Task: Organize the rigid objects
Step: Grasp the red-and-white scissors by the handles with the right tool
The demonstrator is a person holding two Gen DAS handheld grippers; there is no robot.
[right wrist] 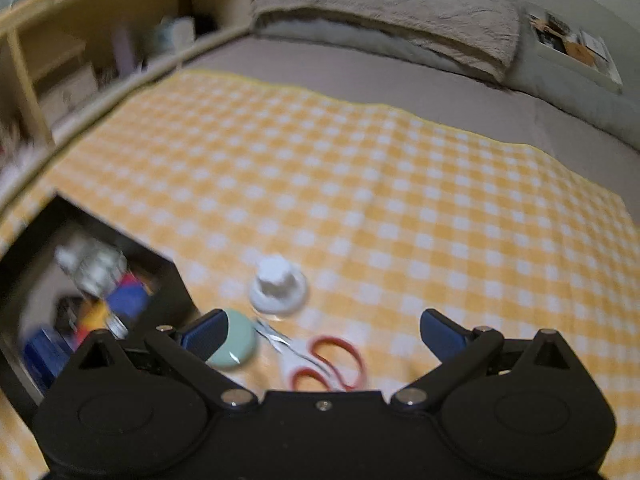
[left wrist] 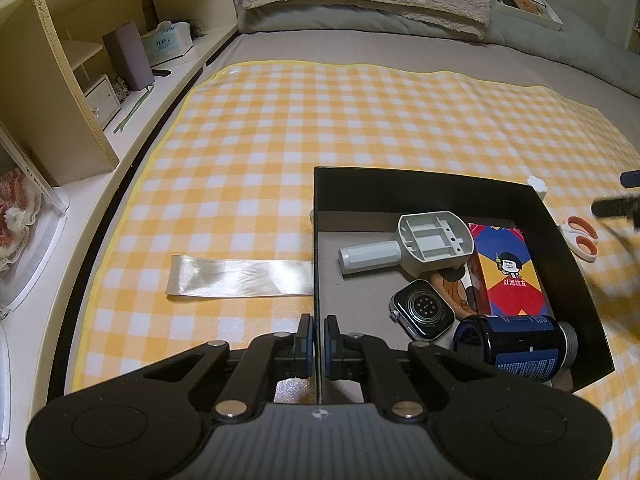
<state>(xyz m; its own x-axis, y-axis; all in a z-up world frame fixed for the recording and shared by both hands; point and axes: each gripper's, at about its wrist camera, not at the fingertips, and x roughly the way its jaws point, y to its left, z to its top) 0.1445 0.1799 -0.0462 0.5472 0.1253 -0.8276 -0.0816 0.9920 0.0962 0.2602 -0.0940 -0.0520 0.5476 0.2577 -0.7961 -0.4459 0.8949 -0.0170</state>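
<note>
Scissors (right wrist: 320, 360) with orange handles are the piece to watch, lying flat on the checked cloth (right wrist: 400, 200) that covers the bed. Starting far left: the left tongs (left wrist: 320, 338) are clamped shut on the near-left wall of the black box (left wrist: 400, 180), steadying it, with a pale ribbon (left wrist: 240, 276) stretched on the cloth just to their left. Inside the box, right of those tongs, lie a grey handled part (left wrist: 412, 244), a watch face (left wrist: 424, 312), a colourful carton (left wrist: 508, 264) and a dark blue can (left wrist: 516, 344). Moving right, the right tongs (right wrist: 324, 330) hang wide open and empty, their view blurred. A mint round disc (right wrist: 234, 342) sits just beside their left finger, a white knobbed cap (right wrist: 278, 286) ahead of them, and the scissors lie between the fingers, blades pointing away to the left. Those look light and stiff but thin and flat on soft bedding, so probably awkward to lift; my bet is a pinch across the handle loops, where plastic gives bulk, not the slick metal blades.
</note>
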